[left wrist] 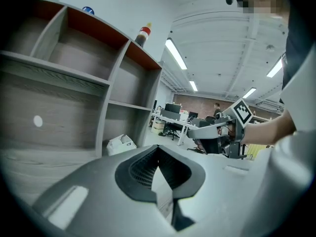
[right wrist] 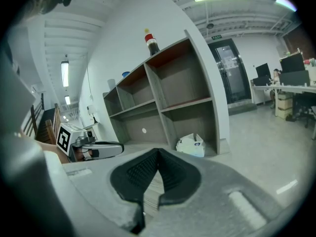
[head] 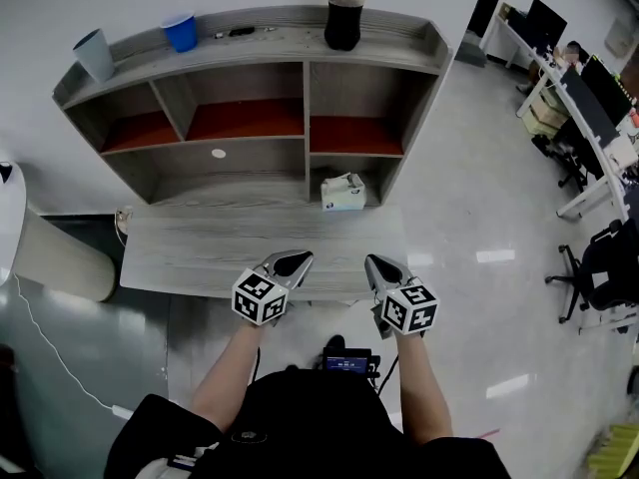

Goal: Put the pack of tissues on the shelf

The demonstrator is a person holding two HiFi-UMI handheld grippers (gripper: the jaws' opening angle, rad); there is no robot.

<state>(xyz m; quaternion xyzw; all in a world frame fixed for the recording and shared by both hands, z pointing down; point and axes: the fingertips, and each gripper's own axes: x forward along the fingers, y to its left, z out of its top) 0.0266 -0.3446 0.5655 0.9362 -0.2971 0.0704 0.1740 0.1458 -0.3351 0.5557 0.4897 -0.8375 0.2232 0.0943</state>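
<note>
The pack of tissues (head: 343,192) sits on the tabletop (head: 200,252) at the mouth of the lower right bay of the shelf (head: 250,43), close to that bay's right wall and well apart from both of my tongs. My left tongs (head: 303,258) and right tongs (head: 372,261) are level with each other above the tabletop's near edge, each clenched with nothing between the jaws. On the shelf's top board stand a dark bottle (head: 345,8), a blue cup (head: 181,32) and a grey cup (head: 95,54).
</note>
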